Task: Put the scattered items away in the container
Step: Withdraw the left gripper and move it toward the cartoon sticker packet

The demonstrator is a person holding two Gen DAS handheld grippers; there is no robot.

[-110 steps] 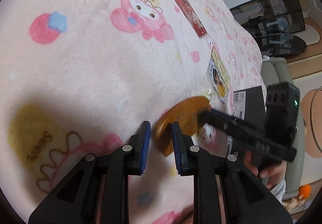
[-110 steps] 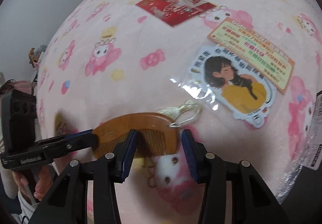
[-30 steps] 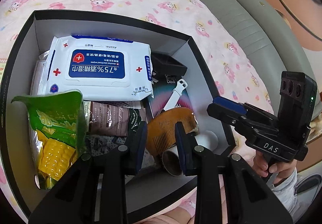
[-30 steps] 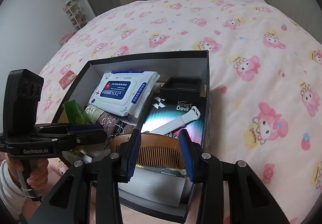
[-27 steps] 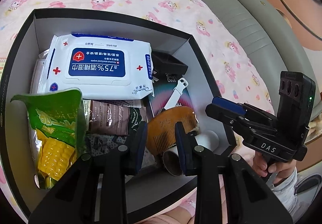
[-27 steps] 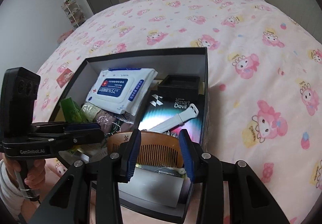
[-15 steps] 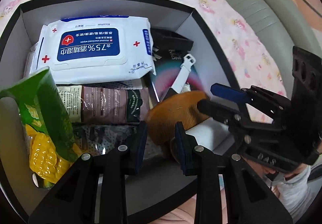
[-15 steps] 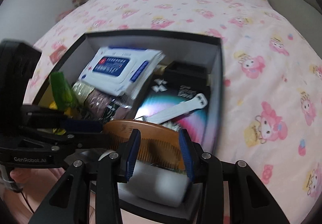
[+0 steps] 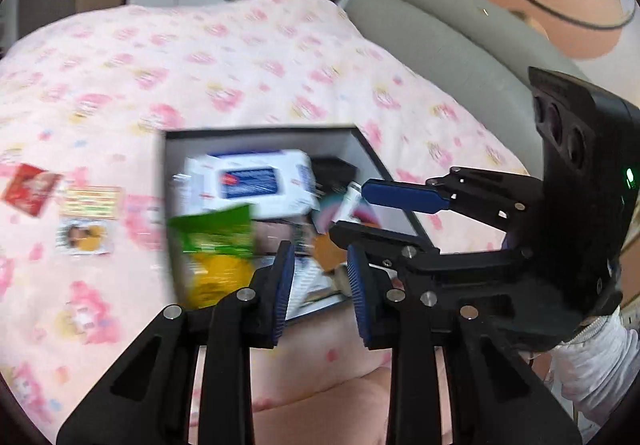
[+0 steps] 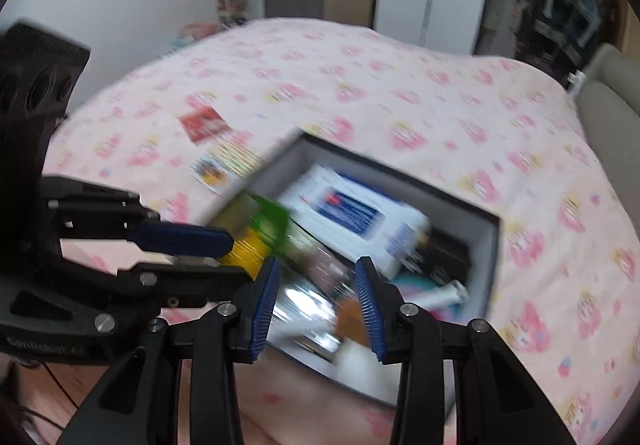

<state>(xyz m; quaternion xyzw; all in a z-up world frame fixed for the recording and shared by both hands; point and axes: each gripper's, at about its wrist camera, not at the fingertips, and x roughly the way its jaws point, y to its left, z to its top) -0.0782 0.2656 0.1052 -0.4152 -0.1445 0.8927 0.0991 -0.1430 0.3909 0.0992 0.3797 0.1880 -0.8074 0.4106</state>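
The black box sits on the pink bed, blurred by motion. The brown wooden comb lies inside it near the front. My left gripper is open and empty, raised above the box's near edge. My right gripper is open and empty, also above the near edge; it shows in the left wrist view. A red card, a yellow card and a portrait sticker lie on the blanket left of the box.
The box holds a white wipes pack, a green and yellow snack bag and a white strap. A grey headboard borders the bed's right. Wardrobes stand behind.
The comb has been let go and now lies in the box. Both grippers have opened and pulled back and up, away from the box.
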